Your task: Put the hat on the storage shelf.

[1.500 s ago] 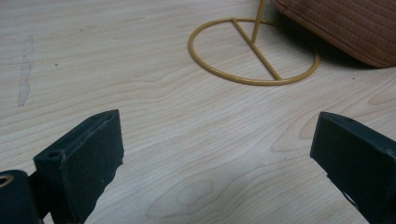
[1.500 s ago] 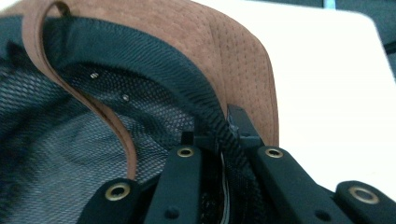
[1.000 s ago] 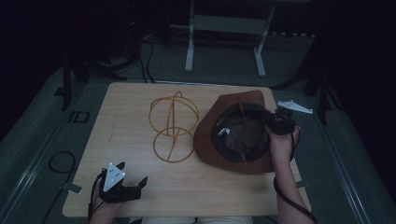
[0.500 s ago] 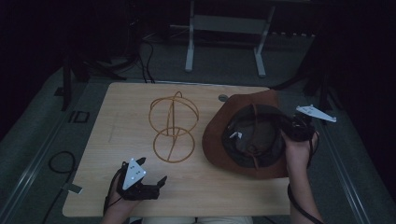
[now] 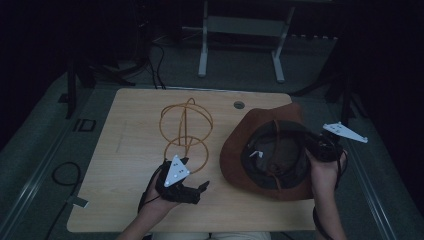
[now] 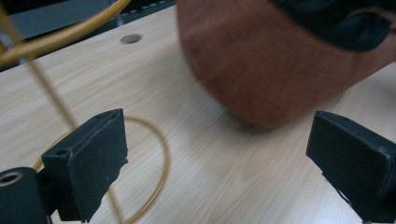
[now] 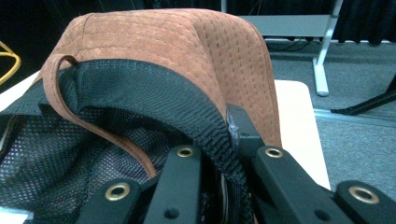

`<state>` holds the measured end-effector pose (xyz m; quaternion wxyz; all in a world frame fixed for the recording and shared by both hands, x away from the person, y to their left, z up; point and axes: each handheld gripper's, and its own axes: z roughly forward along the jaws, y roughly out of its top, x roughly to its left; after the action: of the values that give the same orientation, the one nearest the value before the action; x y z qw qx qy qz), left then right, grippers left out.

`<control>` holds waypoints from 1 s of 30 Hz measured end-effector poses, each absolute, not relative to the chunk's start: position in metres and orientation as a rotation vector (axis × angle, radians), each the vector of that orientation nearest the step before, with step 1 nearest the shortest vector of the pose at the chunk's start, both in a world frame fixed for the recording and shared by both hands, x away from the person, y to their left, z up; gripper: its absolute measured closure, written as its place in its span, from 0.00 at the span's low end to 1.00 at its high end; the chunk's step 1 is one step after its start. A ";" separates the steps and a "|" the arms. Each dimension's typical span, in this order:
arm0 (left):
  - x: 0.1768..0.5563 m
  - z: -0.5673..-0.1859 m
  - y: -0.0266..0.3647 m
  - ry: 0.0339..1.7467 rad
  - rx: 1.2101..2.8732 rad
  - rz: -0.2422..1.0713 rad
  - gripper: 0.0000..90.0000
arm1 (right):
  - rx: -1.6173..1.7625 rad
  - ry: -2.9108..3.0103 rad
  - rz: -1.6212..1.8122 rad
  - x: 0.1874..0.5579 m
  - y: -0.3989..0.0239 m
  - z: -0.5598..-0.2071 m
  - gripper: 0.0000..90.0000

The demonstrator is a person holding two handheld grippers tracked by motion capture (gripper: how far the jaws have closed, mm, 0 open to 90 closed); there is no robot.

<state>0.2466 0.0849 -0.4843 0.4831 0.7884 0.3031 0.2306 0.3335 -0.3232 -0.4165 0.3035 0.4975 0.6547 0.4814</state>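
A brown suede hat [image 5: 240, 150] with a black mesh lining lies crown-down at the table's right, tilted up on its right side. My right gripper [image 5: 310, 148] is shut on its rim there. In the right gripper view the jaws [image 7: 229, 163] pinch the black inner band of the hat [image 7: 187, 46]. A yellow wire stand [image 5: 185, 129] made of a sphere on a ring base stands at the table's middle. My left gripper [image 5: 197, 192] hovers open just in front of the stand's base. In its own view the left gripper [image 6: 224, 163] has nothing between its pads, with the base ring [image 6: 156, 149] and the hat's brim [image 6: 280, 70] beyond.
The wooden table [image 5: 135, 125] has a small round cable hole [image 5: 239, 105] near its far edge. Grey floor surrounds it, with a metal frame [image 5: 240, 30] behind and a loose cable [image 5: 62, 175] at the left.
My left gripper has risen and moved right, up to the wire stand's base. The right gripper has carried the hat a little to the right, with that side lifted.
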 end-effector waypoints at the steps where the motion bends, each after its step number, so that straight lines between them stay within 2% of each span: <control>1: 0.247 -0.482 0.081 0.727 1.920 0.554 0.07 | 1.318 1.736 1.278 0.333 -0.324 -0.417 0.94; 6: 0.250 -0.473 0.067 0.686 1.933 0.548 0.07 | 1.313 1.738 1.280 0.330 -0.324 -0.417 0.94; 9: 0.252 -0.464 0.052 0.658 1.919 0.493 0.08 | 1.303 1.744 1.284 0.327 -0.324 -0.417 0.94; 15: 0.258 -0.444 0.021 0.571 1.937 0.502 0.08 | 1.288 1.749 1.297 0.322 -0.323 -0.416 0.94; 30: 0.305 -0.415 -0.027 0.587 1.967 0.541 0.08 | 1.281 1.755 1.303 0.316 -0.323 -0.416 0.94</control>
<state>0.3047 -0.0271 -0.4148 0.4876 0.8090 0.2413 0.2225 0.3157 -0.3227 -0.4157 0.2994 0.4825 0.6610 0.4907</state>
